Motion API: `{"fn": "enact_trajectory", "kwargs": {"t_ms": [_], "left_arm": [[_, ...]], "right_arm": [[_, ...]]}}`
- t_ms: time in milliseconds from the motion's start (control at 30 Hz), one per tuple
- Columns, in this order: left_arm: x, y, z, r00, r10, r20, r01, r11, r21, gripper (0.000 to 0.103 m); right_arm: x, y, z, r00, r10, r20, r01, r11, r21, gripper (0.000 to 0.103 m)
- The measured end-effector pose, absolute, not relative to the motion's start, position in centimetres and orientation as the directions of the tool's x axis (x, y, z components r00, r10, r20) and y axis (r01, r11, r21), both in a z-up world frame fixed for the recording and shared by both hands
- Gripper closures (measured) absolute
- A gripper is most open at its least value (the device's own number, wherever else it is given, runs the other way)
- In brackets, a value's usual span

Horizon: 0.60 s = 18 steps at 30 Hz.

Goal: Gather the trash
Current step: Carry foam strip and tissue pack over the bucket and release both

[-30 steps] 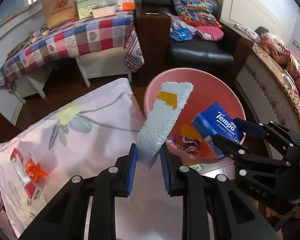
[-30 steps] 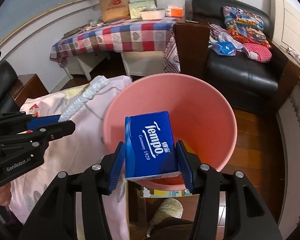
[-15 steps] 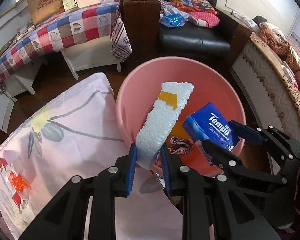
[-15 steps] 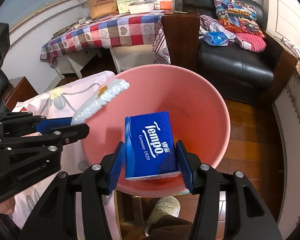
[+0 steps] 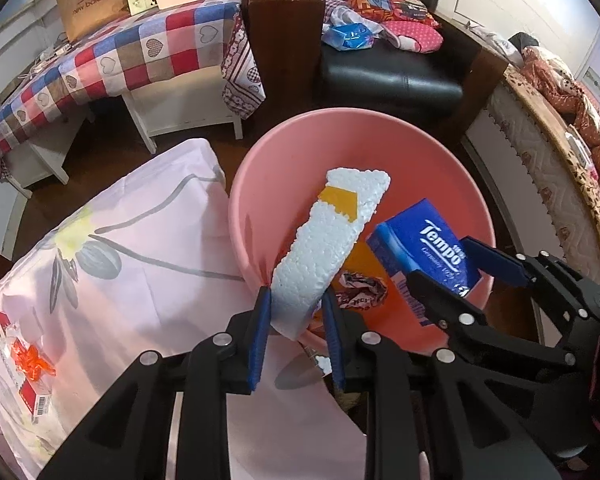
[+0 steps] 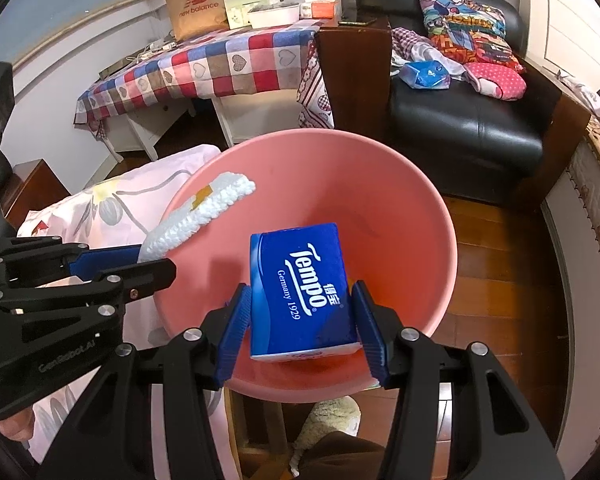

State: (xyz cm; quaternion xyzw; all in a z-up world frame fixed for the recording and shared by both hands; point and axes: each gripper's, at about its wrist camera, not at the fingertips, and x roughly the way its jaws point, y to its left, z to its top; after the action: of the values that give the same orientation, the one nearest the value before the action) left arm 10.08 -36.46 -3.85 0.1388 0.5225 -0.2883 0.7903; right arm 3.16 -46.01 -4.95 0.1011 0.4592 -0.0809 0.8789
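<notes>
The left gripper (image 5: pixel 296 320) pinches the light, crumbly white foam strip (image 5: pixel 328 240) low between its fingers, while the right gripper (image 6: pixel 302 328) squeezes the soft blue tissue pack (image 6: pixel 300 292) over the round pink plastic bin (image 6: pixel 420 208).

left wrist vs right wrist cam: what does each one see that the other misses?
Left wrist only: crumpled wrapper on the bin floor, and a red packet on the floral sheet.

Right wrist only: wooden floor right of the bin, and a pale fuzzy object below its rim.

Both: pink bin, foam strip in the left gripper, tissue pack in the right gripper, both over the bin.
</notes>
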Motion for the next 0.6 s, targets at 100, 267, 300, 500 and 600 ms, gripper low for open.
{"fn": "enact_trajectory", "kwargs": {"t_ms": [100,267,300,500,600], "left_arm": [[9.9,-36.4,-3.5,0.29,-0.32,-0.902,0.6,0.795,-0.089,0.077],[9.6,-36.2,-2.8,0.291,-0.355,-0.888,0.607,0.786,-0.115,0.073],[9.6,-36.1,-2.6,0.295,-0.361,-0.885,0.606,0.787,-0.119,0.073],[9.1,-34.9,-1.2,0.333,-0.378,-0.864,0.598,0.793,-0.117,0.073],[8.7,-33.5,-0.5,0.361,-0.389,-0.848,0.589,0.8,-0.116,0.073]], "right_arm": [[3.1,-46.2,-5.0,0.565,-0.05,-0.824,0.244,0.964,0.109,0.05],[2.9,-46.3,-4.9,0.571,-0.051,-0.819,0.246,0.963,0.112,0.05],[2.9,-46.3,-4.8,0.573,-0.052,-0.818,0.248,0.962,0.113,0.05],[2.5,-45.9,-3.7,0.595,-0.059,-0.802,0.242,0.964,0.109,0.05],[2.1,-45.1,-2.9,0.614,-0.058,-0.787,0.231,0.967,0.11,0.05]]}}
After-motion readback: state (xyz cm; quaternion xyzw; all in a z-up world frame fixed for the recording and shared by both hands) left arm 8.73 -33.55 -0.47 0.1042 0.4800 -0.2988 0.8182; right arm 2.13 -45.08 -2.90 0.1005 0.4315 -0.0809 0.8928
